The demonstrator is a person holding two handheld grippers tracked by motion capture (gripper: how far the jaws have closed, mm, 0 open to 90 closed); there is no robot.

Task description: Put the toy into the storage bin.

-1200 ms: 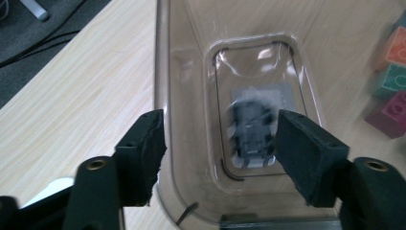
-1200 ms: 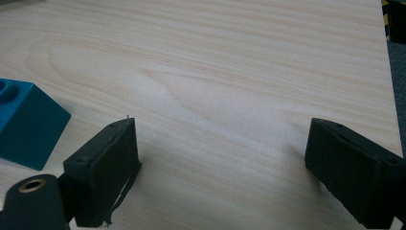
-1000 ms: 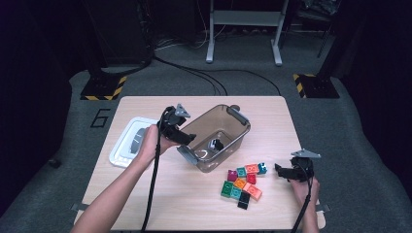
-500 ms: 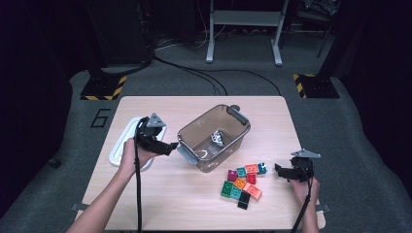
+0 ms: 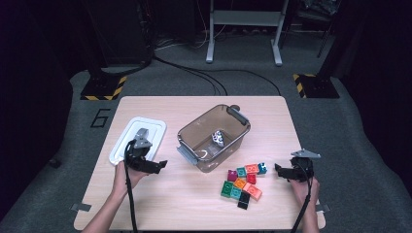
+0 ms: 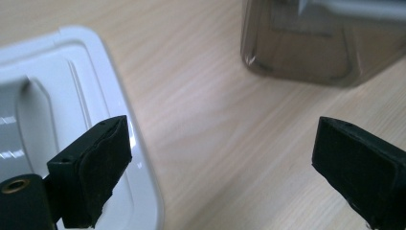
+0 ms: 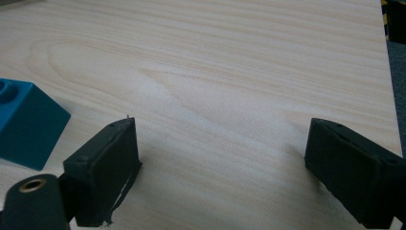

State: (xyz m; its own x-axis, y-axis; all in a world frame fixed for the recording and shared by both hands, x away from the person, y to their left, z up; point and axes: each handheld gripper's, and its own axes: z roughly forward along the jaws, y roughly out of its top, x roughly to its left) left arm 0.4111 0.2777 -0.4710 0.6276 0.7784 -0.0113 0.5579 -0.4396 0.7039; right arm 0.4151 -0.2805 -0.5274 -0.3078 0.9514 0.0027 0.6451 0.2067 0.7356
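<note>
The work in hand looks like loading blocks into the bin (image 5: 214, 138), the smoky tub at mid-frame of the high view; one pale item already lies inside it. The blocks (image 5: 243, 180) sit in a cluster at lower right of centre, just below the bin and apart from it; the blue block (image 7: 26, 122) shows at the left edge of the right gripper view.

The left gripper (image 5: 158, 165), at lower left in the high view, is just beside the white lid (image 5: 138, 138); its jaws have just been opening and stand wide apart with nothing between them, bare table (image 6: 201, 120) showing in the gap. The right gripper (image 5: 281, 170), at lower right, also has its jaws apart and empty, pointing toward the cluster but well short of touching it.

To do the next pick well, I judge the right gripper is the nearer one; it should come in low and level, straddle one outer block squarely across flat sides, and close only once both pads flank it; taking an edge piece first avoids nudging neighbours.
</note>
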